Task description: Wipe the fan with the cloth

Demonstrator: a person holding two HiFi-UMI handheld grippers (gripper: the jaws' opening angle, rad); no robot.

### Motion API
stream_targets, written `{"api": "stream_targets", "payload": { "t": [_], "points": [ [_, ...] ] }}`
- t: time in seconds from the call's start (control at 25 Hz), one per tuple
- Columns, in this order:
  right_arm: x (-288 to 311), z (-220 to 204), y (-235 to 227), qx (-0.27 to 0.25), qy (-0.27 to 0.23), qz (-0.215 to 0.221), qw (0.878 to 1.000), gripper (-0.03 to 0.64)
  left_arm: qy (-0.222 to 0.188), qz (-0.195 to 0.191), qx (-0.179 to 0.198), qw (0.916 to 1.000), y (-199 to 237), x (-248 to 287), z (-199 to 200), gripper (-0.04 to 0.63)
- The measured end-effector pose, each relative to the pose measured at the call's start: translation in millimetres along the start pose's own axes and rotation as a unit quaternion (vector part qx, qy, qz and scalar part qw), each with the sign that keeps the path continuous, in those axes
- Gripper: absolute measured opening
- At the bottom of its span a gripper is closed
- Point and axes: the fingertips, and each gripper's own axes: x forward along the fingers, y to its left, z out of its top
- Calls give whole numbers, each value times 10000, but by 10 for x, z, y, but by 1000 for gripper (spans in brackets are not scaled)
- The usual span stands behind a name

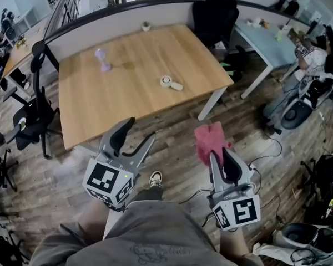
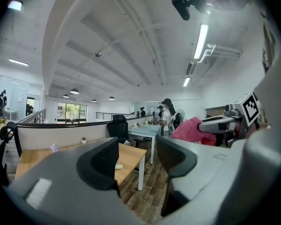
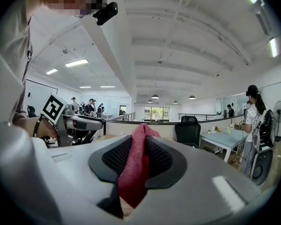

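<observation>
A small lilac fan point(image 1: 102, 60) stands on the wooden table point(image 1: 94, 104), towards its far left; it shows tiny in the left gripper view point(image 2: 54, 147). My right gripper point(image 1: 220, 155) point(image 3: 136, 161) is shut on a pink cloth point(image 1: 211, 140) point(image 3: 136, 168), which bunches up out of the pads; the cloth point(image 2: 192, 128) also shows in the left gripper view. My left gripper point(image 1: 139, 131) point(image 2: 138, 153) is open with nothing between its fingers. Both grippers hang over the wood floor, short of the table's near edge.
A white tape roll point(image 1: 166, 82) lies mid-table and a small cup point(image 1: 146, 25) stands at the far edge. Black office chairs stand at the left point(image 1: 36, 115) and behind the table point(image 1: 213, 15). Cables point(image 1: 266, 148) run over the floor at right, where a person point(image 1: 316, 60) sits.
</observation>
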Motion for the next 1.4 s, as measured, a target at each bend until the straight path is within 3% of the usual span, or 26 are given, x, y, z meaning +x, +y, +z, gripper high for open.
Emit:
{"api": "stream_targets", "payload": {
  "t": [0.48, 0.92, 1.24, 1.4],
  "points": [
    [1271, 157, -331, -34, 11, -80, 10000, 98, 92, -207, 151, 9996, 822, 949, 15, 253],
    [1723, 139, -653, 0, 41, -179, 9998, 98, 116, -158, 214, 9996, 1153, 1394, 25, 254],
    [2216, 136, -995, -30, -15, 96, 9999, 98, 153, 168, 194, 9996, 1406, 1727, 0, 254],
    [2589, 94, -1254, -14, 15, 451, 9990, 98, 129, 424, -57, 9990, 1530, 2009, -18, 254]
  ]
}}
